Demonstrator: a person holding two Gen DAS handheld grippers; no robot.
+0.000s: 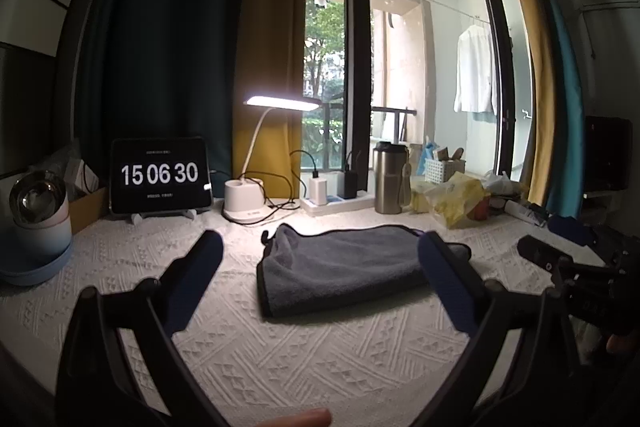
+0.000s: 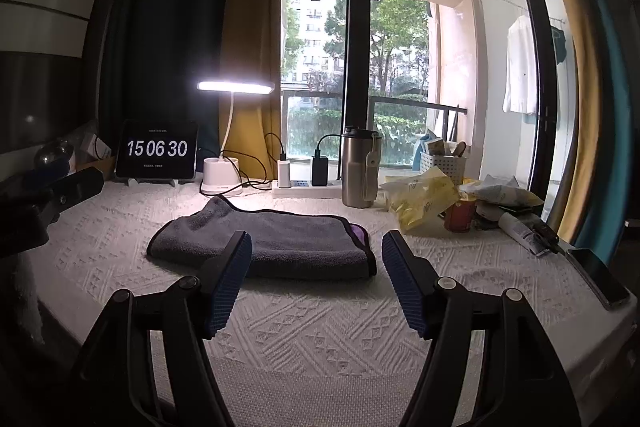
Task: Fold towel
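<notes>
Both wide apart and empty: left hand-held gripper [image 1: 320, 247] and right hand-held gripper [image 2: 316, 243], short of the folded towel [image 2: 272, 243].

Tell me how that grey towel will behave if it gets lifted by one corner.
The grey towel looks plush and lies in soft, rounded folds, so it will likely droop and unfold rather than hold shape. It seems light for its bulk. On the textured white cloth it will probably drag, not slide freely.

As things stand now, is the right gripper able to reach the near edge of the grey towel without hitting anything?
Probably yes. The right gripper is open and faces the towel, which lies flat on the white tablecloth. Nothing stands between them; the steel mug and yellow bag sit farther back.
</notes>
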